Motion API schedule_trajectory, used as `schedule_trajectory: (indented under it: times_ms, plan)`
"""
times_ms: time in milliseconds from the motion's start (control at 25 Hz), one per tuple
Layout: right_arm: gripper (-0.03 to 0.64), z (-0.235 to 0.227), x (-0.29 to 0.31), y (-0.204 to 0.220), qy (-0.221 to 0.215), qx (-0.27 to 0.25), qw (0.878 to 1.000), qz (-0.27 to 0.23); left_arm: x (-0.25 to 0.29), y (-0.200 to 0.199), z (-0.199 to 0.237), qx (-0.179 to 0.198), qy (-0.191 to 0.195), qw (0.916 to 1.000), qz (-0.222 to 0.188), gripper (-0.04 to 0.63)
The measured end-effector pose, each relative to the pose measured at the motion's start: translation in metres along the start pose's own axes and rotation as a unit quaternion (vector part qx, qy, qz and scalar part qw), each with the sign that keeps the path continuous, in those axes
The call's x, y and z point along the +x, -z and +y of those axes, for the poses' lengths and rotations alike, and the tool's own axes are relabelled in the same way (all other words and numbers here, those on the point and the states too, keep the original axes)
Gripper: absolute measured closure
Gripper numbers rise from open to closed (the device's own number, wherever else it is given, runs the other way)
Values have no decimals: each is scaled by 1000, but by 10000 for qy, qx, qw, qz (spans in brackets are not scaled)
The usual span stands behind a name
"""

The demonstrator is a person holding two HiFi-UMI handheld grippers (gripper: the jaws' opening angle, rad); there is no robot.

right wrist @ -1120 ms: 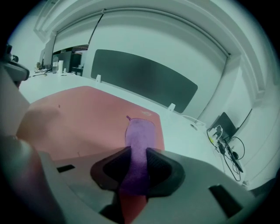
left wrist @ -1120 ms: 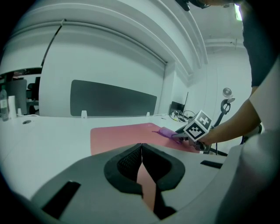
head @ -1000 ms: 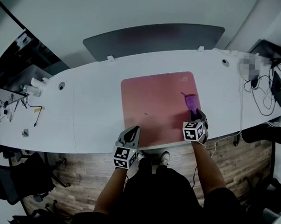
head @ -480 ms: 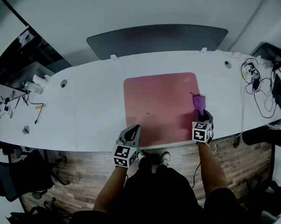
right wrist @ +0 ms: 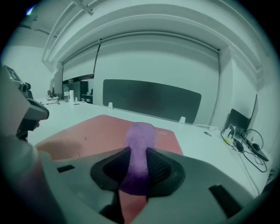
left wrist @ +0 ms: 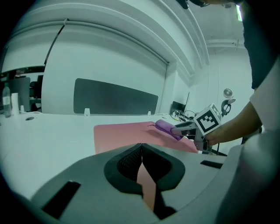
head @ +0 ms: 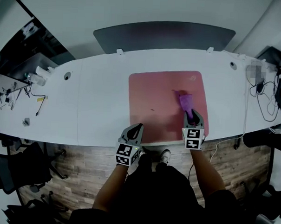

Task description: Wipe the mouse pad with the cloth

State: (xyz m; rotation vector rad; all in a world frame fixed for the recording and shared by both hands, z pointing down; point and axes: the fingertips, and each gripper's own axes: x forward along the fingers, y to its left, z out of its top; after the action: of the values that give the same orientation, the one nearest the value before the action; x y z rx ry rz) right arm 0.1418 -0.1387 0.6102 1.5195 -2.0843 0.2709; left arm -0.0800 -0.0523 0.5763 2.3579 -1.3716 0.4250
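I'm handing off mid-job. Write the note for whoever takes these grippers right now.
Right gripper: shut on the purple cloth, which trails forward onto the right half of the pink mouse pad.
Left gripper: shut, empty, at the pad's near-left corner.
Pad lies flat on the white desk, near its front edge.
Done: cloth gripped and laid on the pad. How much has been wiped cannot be told.
Left: probably sweep the cloth over the whole pad, left half included.
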Motion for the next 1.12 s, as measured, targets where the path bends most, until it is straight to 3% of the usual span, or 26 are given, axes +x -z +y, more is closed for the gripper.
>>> schedule_trajectory:
  times_ms: [120,440,720,1120]
  plan:
    - [497,38,-2,-4,-416,-98,9991,-76,-8,12,5,-75,-72,9998,158,574]
    - [495,132,-9,-7,-1420,-465,9887,-70,-34,27,23,-296,-501,9983,26,574]
    - [495,198,-21,-21,-2153,-854,9722,-349,-56,50,29,-512,-776,9955,181,574]
    - [492,270,-37,-5,-2883,-1242,9494,-87,-87,62,40,-695,-1117,9913,63,574]
